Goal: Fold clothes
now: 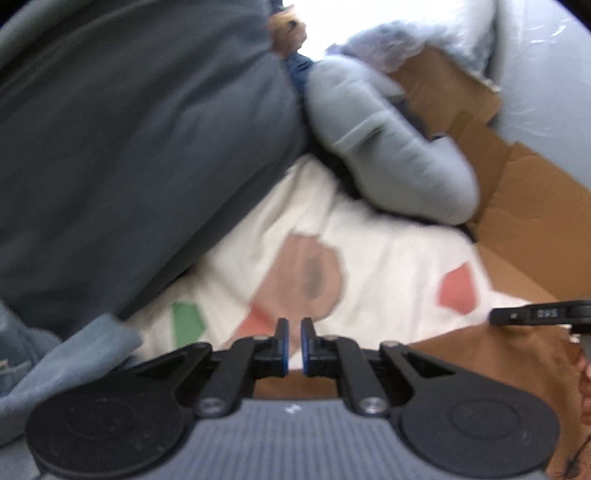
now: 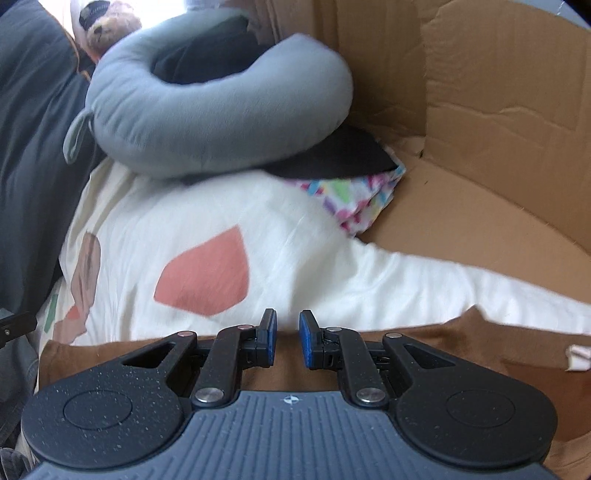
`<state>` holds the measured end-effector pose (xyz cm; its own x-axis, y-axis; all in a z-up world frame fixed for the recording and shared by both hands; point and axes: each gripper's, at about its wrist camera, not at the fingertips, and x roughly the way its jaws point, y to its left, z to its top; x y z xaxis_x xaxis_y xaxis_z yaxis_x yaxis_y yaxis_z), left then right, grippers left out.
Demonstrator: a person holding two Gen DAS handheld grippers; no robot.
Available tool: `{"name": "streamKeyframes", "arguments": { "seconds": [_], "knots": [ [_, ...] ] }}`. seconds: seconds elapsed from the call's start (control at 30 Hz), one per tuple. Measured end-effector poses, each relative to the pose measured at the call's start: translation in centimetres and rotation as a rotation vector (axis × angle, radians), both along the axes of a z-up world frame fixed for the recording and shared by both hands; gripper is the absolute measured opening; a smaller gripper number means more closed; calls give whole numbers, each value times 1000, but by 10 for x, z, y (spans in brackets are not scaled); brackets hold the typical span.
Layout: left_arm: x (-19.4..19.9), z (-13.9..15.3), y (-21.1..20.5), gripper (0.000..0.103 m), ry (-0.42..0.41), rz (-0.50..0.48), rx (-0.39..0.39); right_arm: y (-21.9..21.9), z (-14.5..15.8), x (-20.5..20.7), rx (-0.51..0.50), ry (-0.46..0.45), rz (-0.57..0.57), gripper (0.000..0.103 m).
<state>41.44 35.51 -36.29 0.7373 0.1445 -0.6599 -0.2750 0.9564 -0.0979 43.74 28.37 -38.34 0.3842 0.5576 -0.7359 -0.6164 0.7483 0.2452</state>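
A brown garment (image 2: 461,354) stretches sideways under both grippers, its top edge level with the fingertips. My right gripper (image 2: 288,338) has its blue pads (image 2: 306,339) drawn close, and the brown edge runs into the narrow gap. In the left wrist view, my left gripper (image 1: 294,343) is almost fully shut over the same brown garment (image 1: 480,369), and the right gripper (image 1: 539,315) shows at the right edge. Beyond lies a white cloth with red, green and brown patches (image 2: 229,229), spread flat.
A grey curved pillow (image 2: 207,122) rests on a black item and a folded multicoloured cloth (image 2: 365,199). Cardboard box walls (image 2: 498,103) close off the right side. A dark grey cushion (image 1: 129,140) fills the left. A soft toy (image 2: 107,26) sits at the back.
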Motion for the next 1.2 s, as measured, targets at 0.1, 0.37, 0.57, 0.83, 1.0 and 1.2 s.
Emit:
{"name": "streamKeyframes", "arguments": {
  "seconds": [0.1, 0.37, 0.57, 0.83, 1.0, 1.2],
  "knots": [
    [9, 3, -17, 7, -13, -75, -32, -18, 11, 8, 3, -19, -27, 20],
    [40, -20, -70, 7, 29, -265, -78, -78, 3, 23, -68, -24, -113, 20],
    [57, -35, -94, 7, 51, -343, -90, -85, -12, 23, -78, -5, -123, 20],
    [77, -52, -105, 7, 70, -371, -99, -61, -27, 25, -89, -15, -90, 20],
    [83, -60, -101, 2, 83, -350, -94, -50, -32, 31, -84, -26, -95, 19],
    [84, -61, -100, 2, 79, -325, -92, -42, -30, 38, -89, -42, -91, 20]
  ]
}}
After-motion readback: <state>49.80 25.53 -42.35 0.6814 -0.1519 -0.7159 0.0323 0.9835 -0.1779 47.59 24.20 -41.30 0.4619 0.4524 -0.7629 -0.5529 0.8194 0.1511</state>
